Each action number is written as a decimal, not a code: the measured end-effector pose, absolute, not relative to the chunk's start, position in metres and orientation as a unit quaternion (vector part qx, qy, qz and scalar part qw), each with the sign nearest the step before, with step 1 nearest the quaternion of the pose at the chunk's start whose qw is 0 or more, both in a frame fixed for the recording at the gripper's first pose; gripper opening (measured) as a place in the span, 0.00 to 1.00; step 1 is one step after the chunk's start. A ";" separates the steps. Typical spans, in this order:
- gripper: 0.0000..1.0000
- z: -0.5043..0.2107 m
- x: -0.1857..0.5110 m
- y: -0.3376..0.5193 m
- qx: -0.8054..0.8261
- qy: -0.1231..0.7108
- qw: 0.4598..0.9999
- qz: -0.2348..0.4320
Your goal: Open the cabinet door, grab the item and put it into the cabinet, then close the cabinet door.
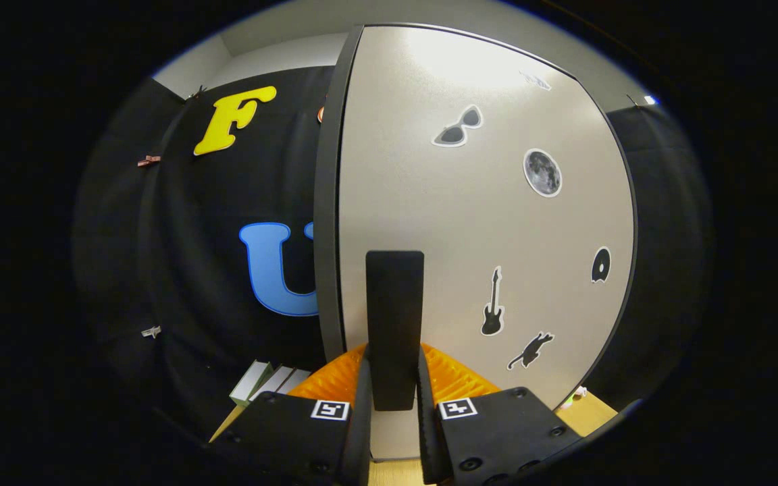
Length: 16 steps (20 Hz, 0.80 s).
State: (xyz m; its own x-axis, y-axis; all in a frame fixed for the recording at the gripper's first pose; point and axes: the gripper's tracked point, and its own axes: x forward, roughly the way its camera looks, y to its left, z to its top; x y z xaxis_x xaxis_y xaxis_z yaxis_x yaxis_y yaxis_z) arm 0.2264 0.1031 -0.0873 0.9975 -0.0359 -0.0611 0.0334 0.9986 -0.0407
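Gripper-mounted fisheye, looking forward along the jaws, very close to the cabinet door (483, 223), face-on, booth wall (179, 256) beyond its left edge

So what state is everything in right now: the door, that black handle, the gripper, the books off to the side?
Cabinet door: swung ajar, its dark edge facing us.
Door handle: upright, clamped between the gripper's two fingers.
Gripper: shut on the door handle.
Stickers: stuck flat on the door.
Books: standing beyond the fingers, beside the door's edge, untouched.
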 end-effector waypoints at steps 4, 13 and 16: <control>0.23 -0.088 0.223 0.103 -0.021 0.040 0.999 -0.005; 0.23 -0.086 0.159 0.087 -0.005 0.039 0.999 0.025; 0.23 -0.085 0.139 0.077 0.003 0.048 0.998 0.028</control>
State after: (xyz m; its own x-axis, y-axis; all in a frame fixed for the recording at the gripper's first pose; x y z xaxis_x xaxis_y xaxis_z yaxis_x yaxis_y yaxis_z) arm 0.1393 0.0771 -0.0849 0.9938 0.0566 -0.0961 -0.0560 0.9984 0.0087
